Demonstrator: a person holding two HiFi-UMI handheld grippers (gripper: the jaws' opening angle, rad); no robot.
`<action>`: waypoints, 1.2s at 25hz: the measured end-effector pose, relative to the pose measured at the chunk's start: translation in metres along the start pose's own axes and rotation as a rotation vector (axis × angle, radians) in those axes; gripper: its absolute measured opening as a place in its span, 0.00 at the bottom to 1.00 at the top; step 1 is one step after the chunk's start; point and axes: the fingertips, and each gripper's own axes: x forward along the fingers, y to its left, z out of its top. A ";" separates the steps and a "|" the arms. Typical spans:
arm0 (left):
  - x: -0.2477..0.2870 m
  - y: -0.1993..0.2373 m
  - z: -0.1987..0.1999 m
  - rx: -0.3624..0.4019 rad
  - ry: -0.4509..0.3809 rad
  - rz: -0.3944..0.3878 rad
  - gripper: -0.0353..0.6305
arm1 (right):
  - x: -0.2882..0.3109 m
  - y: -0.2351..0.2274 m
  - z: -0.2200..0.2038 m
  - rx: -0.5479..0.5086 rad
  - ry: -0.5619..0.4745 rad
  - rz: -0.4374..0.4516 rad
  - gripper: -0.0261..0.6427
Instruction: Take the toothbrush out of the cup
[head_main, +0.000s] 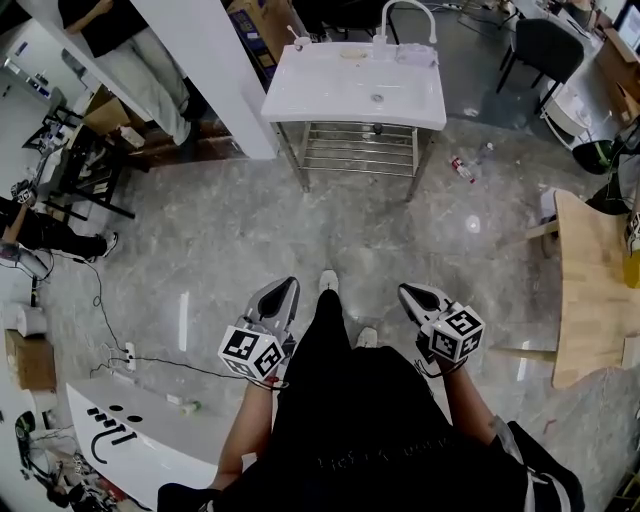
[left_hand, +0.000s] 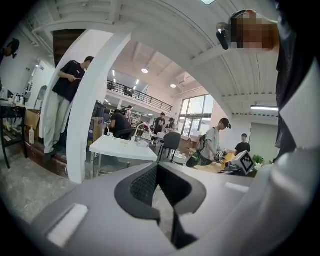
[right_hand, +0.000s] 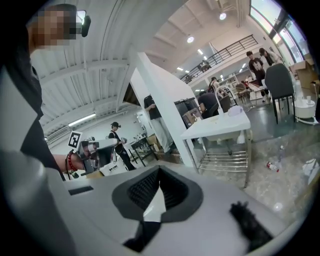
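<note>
I stand on the grey floor some way back from a white sink (head_main: 355, 85) with a chrome tap (head_main: 405, 15). A small upright item (head_main: 297, 40) sits at the sink's back left corner, too small to tell whether it is the cup with the toothbrush. My left gripper (head_main: 282, 292) and right gripper (head_main: 412, 294) are held low in front of me, both shut, with nothing between their jaws. The left gripper (left_hand: 156, 167) points toward the sink (left_hand: 122, 147). The right gripper (right_hand: 159, 170) has the sink (right_hand: 217, 125) to its upper right.
A white pillar (head_main: 215, 70) stands left of the sink, with a person (head_main: 130, 50) beyond it. A wooden table (head_main: 590, 290) is at the right and a white board (head_main: 130, 440) at the lower left. A bottle (head_main: 462, 168) lies on the floor; a black chair (head_main: 540, 50) stands behind.
</note>
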 end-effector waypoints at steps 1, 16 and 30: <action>0.003 0.001 0.000 0.000 0.002 -0.003 0.07 | 0.002 -0.001 0.001 0.001 0.001 -0.001 0.06; 0.056 0.069 0.003 -0.073 0.017 -0.027 0.07 | 0.068 -0.031 0.033 0.002 0.032 -0.001 0.06; 0.109 0.194 0.043 -0.088 0.032 0.001 0.07 | 0.190 -0.068 0.100 -0.003 0.060 -0.022 0.06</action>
